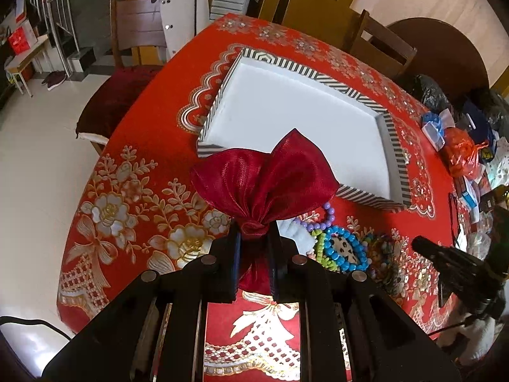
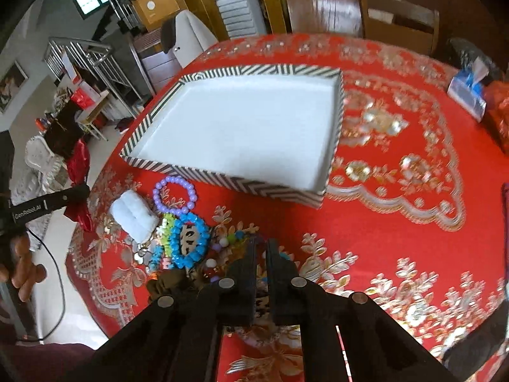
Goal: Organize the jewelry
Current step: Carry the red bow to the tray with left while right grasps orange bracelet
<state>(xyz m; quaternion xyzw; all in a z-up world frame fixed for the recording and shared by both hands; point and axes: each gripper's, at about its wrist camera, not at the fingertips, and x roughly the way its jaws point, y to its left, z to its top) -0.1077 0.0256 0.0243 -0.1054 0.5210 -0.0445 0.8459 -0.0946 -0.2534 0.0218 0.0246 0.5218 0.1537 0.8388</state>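
My left gripper [image 1: 253, 232] is shut on the knot of a dark red ribbon bow [image 1: 264, 175] and holds it above the table, just before the near corner of a striped box [image 1: 394, 146] with a white floor. The bow also shows at the left of the right wrist view [image 2: 78, 162]. A pile of jewelry lies near the box: a purple bead bracelet [image 2: 174, 194], a blue bead bracelet [image 2: 191, 238], a white fluffy piece [image 2: 133, 215]. My right gripper [image 2: 261, 245] hangs over the pile's right edge, jaws nearly together, nothing clearly between them.
The round table has a red floral cloth [image 2: 397, 191]. A blue tissue box [image 2: 467, 92] and orange bags [image 1: 461, 152] sit at its far right. Wooden chairs [image 2: 324, 12] stand behind the table. The right gripper shows in the left wrist view [image 1: 445, 261].
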